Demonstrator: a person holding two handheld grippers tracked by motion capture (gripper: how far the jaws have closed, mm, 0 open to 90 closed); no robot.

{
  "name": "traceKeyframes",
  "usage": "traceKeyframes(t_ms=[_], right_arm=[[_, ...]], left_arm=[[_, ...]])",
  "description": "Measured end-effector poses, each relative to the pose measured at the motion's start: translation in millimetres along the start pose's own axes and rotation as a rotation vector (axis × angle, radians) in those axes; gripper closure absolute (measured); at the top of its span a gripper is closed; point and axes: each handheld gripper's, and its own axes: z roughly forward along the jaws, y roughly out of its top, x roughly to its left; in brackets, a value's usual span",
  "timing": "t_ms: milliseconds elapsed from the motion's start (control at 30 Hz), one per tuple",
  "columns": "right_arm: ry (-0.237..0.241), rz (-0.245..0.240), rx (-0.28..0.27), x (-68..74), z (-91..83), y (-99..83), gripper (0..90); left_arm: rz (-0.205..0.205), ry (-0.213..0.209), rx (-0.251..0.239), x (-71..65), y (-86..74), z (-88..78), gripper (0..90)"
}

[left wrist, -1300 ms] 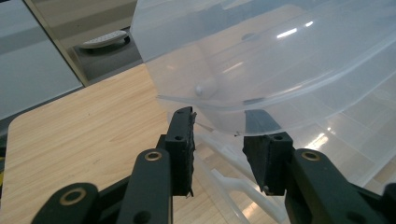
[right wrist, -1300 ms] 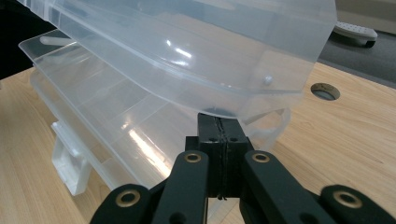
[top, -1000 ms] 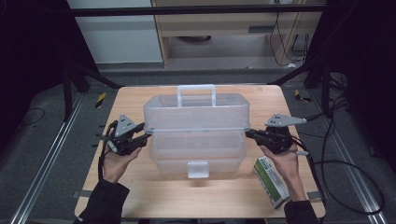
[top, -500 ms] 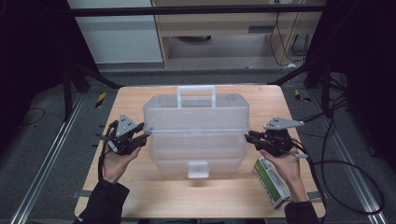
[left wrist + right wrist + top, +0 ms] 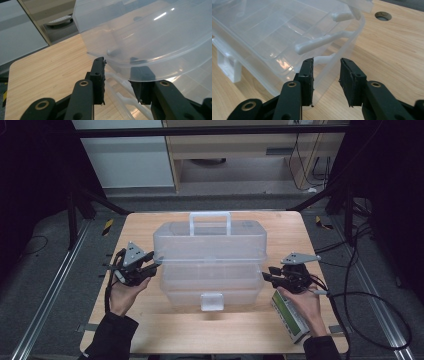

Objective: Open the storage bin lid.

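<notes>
- Left gripper [image 5: 150, 268] at the left end of the clear plastic box [image 5: 210, 265], jaws set either side of the raised lid's [image 5: 150, 40] rim; whether the pads actually press on it, cannot tell.
- Box sits mid-table [image 5: 150, 330], lid propped partly up, handle on top, latch tab [image 5: 211, 301] facing the person.
- Right gripper [image 5: 268, 273] at the box's right end: jaws have just been opening, now apart, box wall between them, pads off it. Sits a touch lower than a second ago.
- Reading: right side let go; lid probably rests on the left alone.
- Green-and-white carton [image 5: 290, 316] lies near the right hand.
</notes>
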Motion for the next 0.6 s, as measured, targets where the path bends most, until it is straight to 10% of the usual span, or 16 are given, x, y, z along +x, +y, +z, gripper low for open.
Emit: traceKeyframes(t_ms=[600], right_arm=[[0.021, 0.041, 0.043, 4.9, 12.8, -4.1, 76.1]], left_arm=[[-0.016, 0.000, -0.018, 2.3, 2.1, 0.3, 65.2]])
